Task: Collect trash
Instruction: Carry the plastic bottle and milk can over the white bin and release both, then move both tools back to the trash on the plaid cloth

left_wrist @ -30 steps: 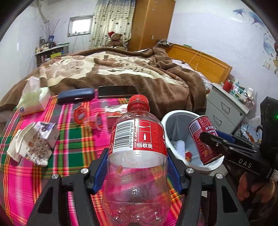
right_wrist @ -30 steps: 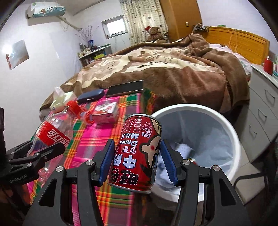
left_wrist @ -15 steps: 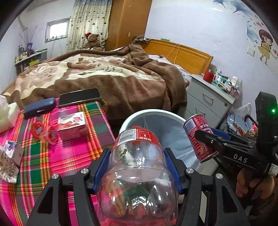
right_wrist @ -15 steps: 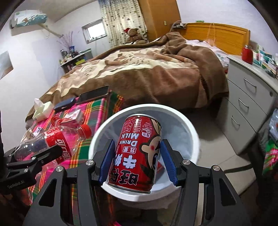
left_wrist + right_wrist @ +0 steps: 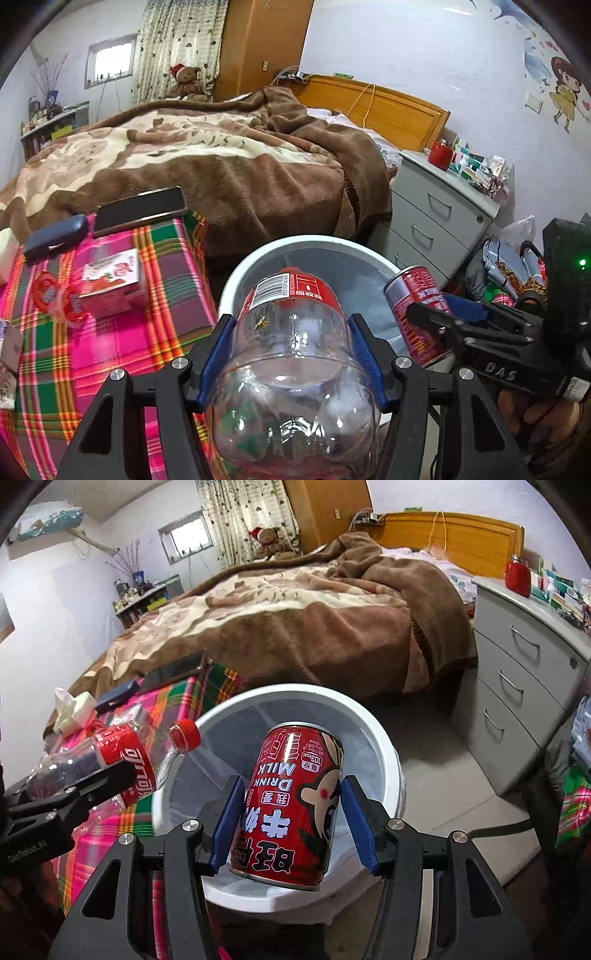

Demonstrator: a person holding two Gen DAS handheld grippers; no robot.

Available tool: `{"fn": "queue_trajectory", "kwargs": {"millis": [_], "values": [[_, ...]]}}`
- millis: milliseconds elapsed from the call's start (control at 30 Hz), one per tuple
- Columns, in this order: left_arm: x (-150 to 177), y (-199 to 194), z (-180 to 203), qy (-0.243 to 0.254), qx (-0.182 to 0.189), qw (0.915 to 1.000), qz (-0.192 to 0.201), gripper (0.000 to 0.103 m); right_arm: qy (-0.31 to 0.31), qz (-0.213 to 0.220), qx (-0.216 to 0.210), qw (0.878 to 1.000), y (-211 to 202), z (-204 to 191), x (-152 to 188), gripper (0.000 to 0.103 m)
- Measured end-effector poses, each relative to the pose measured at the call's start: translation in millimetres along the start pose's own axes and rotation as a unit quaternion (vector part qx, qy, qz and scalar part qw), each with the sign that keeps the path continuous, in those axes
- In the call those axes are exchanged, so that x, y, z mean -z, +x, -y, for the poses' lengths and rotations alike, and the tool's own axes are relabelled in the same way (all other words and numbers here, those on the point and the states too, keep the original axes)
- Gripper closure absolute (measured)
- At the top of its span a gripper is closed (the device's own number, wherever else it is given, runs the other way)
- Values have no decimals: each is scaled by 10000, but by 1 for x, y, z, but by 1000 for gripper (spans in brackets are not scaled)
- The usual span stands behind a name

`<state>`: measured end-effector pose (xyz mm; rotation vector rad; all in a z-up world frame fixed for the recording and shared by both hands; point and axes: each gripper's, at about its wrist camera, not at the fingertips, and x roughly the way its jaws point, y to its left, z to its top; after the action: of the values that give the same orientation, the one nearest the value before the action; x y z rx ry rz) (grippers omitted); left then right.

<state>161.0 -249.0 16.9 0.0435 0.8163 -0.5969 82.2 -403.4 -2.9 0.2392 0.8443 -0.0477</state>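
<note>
1. The left hand-held gripper [image 5: 291,354] is clamped on the body of a clear plastic bottle [image 5: 295,354], its blue pads pressing both flanks; the bottle tilts cap-first over the white bin [image 5: 236,280].
2. The right hand-held gripper [image 5: 291,823] is closed about halfway on an upside-down red milk can [image 5: 291,805], held at mid-height above the bin's opening.
3. Both look empty and light. The bottle's thin wall will likely buckle under a hard squeeze and is slick; the can is stiffer but dents, so mid-body is the sensible hold.
4. Beyond, on the plaid table [image 5: 173,280], lie a small carton [image 5: 110,280], red scissors [image 5: 55,299], a dark case [image 5: 55,238] and a black tablet [image 5: 140,210].
5. The bed [image 5: 221,166] lies farthest back.
</note>
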Motion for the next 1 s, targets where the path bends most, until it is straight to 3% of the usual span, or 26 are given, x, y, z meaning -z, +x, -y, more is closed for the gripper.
{"fn": "queue_trajectory", "kwargs": {"millis": [267,333,367,500,1000], "values": [[-4,28,4,-107,99,9997,-192,41,111,-224,185,9995,16,12,1,47],[-4,30,4,-79,93,9998,-177,39,170,-172,149,9996,14,14,1,44],[-5,30,4,-71,91,9998,-160,36,191,-108,123,9997,12,14,0,37],[-5,28,4,-64,106,9999,-114,34,301,-64,206,9993,10,18,-2,32],[4,-6,-7,-134,-87,9998,91,34,340,150,242,9990,-11,11,0,32]]}}
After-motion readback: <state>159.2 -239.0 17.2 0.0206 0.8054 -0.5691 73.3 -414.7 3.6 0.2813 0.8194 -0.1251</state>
